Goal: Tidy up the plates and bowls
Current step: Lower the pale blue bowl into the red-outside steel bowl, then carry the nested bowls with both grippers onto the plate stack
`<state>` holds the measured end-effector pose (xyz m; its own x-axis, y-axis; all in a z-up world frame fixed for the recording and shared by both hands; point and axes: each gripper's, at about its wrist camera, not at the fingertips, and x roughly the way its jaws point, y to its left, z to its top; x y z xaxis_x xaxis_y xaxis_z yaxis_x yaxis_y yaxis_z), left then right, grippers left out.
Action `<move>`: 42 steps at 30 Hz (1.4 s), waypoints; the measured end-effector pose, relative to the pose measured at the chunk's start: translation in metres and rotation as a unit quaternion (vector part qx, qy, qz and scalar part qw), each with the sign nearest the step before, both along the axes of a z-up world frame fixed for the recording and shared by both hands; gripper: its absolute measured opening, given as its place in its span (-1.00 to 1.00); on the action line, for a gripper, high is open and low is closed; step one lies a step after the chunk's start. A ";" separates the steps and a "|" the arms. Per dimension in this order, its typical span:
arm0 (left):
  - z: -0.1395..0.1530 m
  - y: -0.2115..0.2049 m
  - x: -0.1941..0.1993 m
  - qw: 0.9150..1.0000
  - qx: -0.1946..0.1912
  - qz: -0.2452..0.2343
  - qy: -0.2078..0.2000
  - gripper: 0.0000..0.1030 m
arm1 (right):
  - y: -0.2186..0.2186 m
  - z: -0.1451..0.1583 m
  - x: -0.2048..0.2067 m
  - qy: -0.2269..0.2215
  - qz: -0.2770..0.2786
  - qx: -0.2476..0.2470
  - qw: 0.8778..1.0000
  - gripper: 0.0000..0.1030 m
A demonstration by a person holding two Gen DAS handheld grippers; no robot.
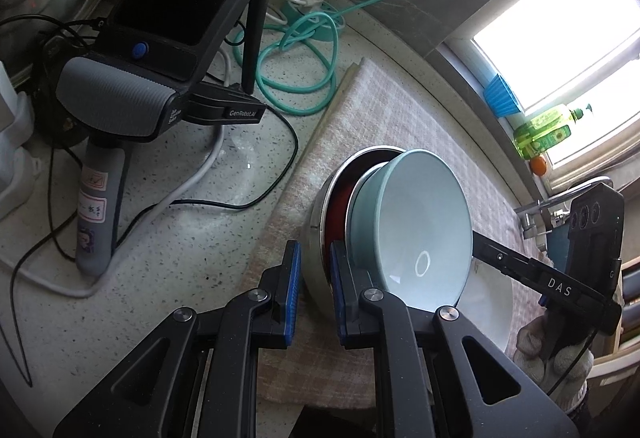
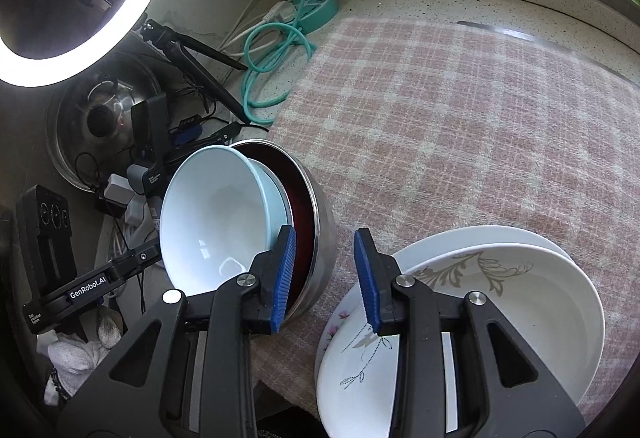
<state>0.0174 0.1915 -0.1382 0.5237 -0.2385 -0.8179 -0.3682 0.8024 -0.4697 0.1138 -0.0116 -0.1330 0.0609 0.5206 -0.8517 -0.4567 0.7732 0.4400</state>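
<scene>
Two nested bowls tilt on the checked cloth (image 2: 460,110): a pale blue bowl (image 1: 420,234) inside a steel bowl (image 1: 316,238). Left gripper (image 1: 314,290) grasps the steel rim. Right gripper (image 2: 326,278) hangs released just right of the steel bowl, above stacked white plates (image 2: 520,318); open cloth lies beyond.
</scene>
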 end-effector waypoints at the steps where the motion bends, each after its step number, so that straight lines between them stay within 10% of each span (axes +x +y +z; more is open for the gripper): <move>1: -0.001 0.001 0.000 1.000 -0.003 0.001 0.000 -0.75 | 0.001 -0.002 0.000 0.002 0.000 -0.003 1.000 -0.39; 11: -0.008 0.003 0.005 1.000 -0.020 0.003 -0.003 -0.75 | 0.008 -0.017 0.001 0.027 0.012 -0.001 1.000 -0.67; 42: 0.027 -0.005 -0.006 0.999 -0.003 0.007 -0.031 -0.87 | 0.002 0.024 -0.010 -0.001 0.030 0.010 1.000 -0.68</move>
